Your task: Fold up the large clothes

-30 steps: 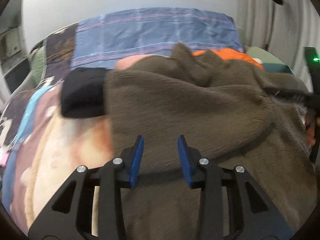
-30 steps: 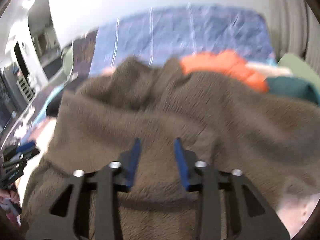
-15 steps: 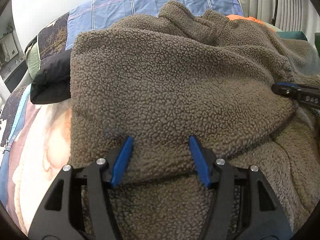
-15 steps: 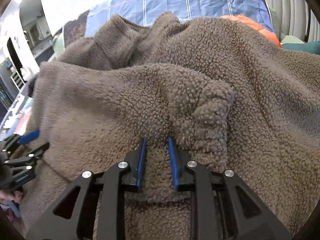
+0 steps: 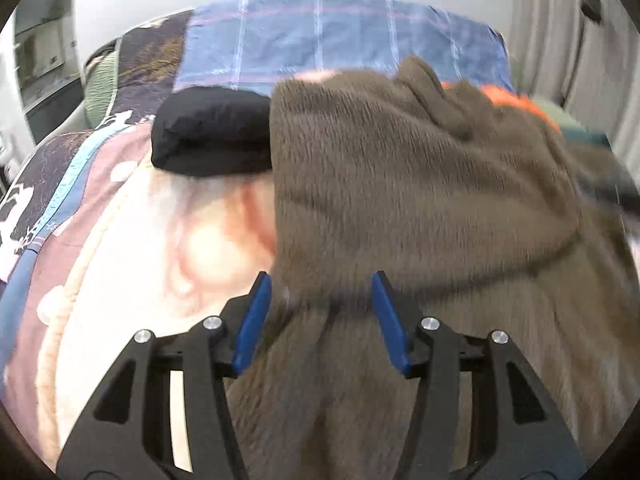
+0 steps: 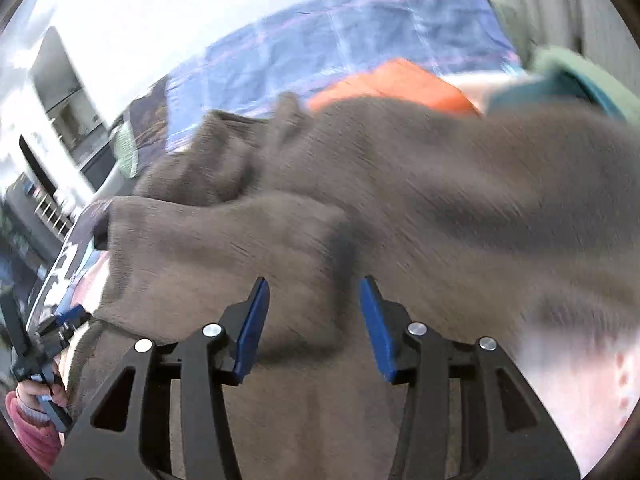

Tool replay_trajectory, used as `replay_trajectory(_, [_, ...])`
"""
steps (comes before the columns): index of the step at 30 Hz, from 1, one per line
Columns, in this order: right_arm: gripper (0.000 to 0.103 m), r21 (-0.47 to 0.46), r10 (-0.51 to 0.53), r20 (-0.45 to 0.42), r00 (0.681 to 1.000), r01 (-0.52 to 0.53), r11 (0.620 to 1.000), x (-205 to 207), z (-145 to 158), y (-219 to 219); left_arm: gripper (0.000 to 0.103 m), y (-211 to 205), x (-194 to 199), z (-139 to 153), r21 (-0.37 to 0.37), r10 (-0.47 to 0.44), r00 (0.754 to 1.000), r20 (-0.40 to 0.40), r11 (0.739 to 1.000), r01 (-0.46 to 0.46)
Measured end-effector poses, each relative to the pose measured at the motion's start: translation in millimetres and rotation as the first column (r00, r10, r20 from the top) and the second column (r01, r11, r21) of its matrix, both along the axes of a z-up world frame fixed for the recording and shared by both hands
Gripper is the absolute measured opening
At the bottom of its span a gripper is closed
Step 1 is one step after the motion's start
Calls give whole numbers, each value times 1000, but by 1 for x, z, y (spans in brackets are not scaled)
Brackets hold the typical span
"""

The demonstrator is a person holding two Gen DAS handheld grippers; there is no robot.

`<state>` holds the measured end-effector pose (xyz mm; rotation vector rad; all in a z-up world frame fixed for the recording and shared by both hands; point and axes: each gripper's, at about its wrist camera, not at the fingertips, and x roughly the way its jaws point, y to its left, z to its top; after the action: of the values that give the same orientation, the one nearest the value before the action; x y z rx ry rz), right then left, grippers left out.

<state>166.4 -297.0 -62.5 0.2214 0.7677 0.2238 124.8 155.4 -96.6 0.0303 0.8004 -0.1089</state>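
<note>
Both grippers, left gripper (image 5: 320, 316) and right gripper (image 6: 312, 320), are standing part-open after letting go, pulling back from the brown fleece (image 5: 420, 184), now lying doubled over beside the black bundle (image 5: 212, 136); this fold looks finished.

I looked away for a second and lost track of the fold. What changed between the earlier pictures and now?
The right gripper has just opened off the fold of the brown fleece it pinched half a second ago. The left gripper has pulled back, its jaws closing slightly, fleece between them ungripped. The fleece stayed folded over; the black bundle has not moved.
</note>
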Motion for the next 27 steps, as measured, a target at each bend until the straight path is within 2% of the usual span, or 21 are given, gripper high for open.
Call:
replay_trajectory(2, [48,-45,99,29,995,-97,994,19,19,41,53,-5,-2,-7,58,-26,999,-33,998,28])
replay_trajectory(4, [49,-96,222,40,974,-217,971,36,28,91,53,-9,1,-13,109,-39,998,-45,993,43])
replay_trajectory(6, [49,-125,359,5,933,-355,926,55,27,151,53,-9,7,-20,114,-36,997,-63,993,43])
replay_trajectory(8, [49,-87,459,-70,885,-464,881,73,13,206,53,-2,14,-22,126,-5,998,-65,992,13])
replay_trajectory(10, [49,-65,505,-126,854,-515,855,90,-5,251,50,2,19,-22,128,17,998,-60,992,-9])
replay_trajectory(11, [49,-83,508,-152,848,-523,848,100,-16,273,51,7,21,-21,144,57,997,-44,988,-50])
replay_trajectory(12, [44,-98,500,-174,848,-521,848,110,-26,289,51,14,23,-21,136,92,995,-45,987,-86])
replay_trajectory(13, [36,-101,489,-193,850,-513,852,119,-37,303,51,21,24,-22,96,103,993,-56,991,-97])
replay_trajectory(14, [35,-84,476,-216,853,-502,861,133,-51,318,51,31,23,-26,36,122,990,-73,992,-120])
replay_trajectory(16, [35,-43,457,-210,864,-475,879,149,-65,335,53,44,22,-34,-4,154,984,-85,988,-154])
replay_trajectory(18, [35,11,458,-167,873,-463,886,159,-69,344,55,52,19,-39,-52,166,982,-85,984,-171])
replay_trajectory(22, [33,35,479,-145,866,-479,877,161,-63,342,55,43,15,-31,-6,162,985,-64,987,-162])
replay_trajectory(24, [33,0,472,-120,874,-475,880,146,-43,325,48,37,6,-20,9,133,991,-35,991,-133])
replay_trajectory(26, [33,-53,472,-58,880,-475,878,121,-16,297,34,33,-3,-8,3,90,996,-4,996,-90])
replay_trajectory(27, [35,-72,477,-31,878,-478,875,106,-4,277,33,29,-8,-2,-1,65,998,10,998,-65])
